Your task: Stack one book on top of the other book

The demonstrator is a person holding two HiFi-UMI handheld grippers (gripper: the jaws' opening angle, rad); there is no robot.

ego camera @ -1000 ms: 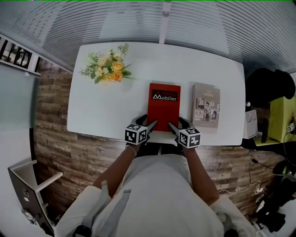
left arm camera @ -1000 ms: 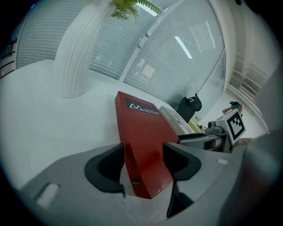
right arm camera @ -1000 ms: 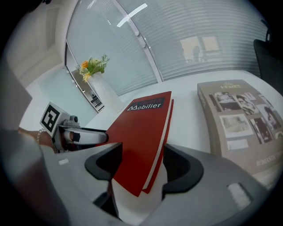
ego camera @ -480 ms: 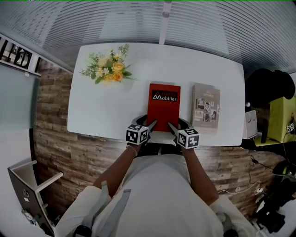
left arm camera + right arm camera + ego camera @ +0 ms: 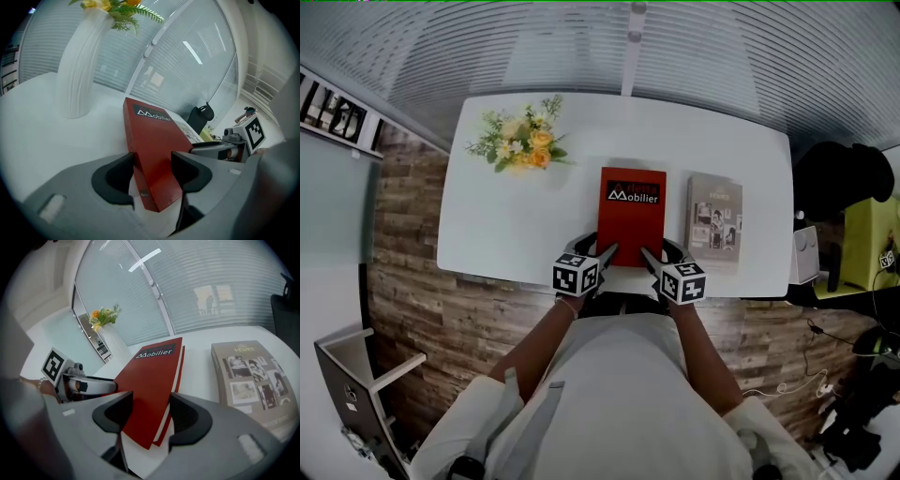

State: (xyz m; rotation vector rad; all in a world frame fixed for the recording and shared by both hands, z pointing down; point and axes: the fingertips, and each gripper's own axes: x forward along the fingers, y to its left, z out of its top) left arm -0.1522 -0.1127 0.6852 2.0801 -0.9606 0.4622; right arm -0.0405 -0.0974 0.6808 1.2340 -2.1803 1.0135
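Observation:
A red book [image 5: 631,216] titled "Mobilier" lies in the middle of the white table [image 5: 506,234], and a grey book [image 5: 714,220] with photos on its cover lies flat to its right. My left gripper [image 5: 607,251] is at the red book's near left corner and my right gripper [image 5: 645,253] at its near right corner. In the left gripper view the red book [image 5: 150,140] sits between the jaws of the left gripper [image 5: 152,166], which have just been closing onto it. In the right gripper view the right gripper [image 5: 150,411] likewise clamps the red book [image 5: 150,376], with the grey book [image 5: 253,380] beside it.
A white vase of yellow and white flowers [image 5: 520,141] stands at the table's far left, and the same vase [image 5: 79,70] shows in the left gripper view. The table's near edge runs just under both grippers. A dark chair [image 5: 839,187] stands beyond the right end.
Hardly anything differs in the head view: both grippers stay at the red book's near corners, and both books keep their places.

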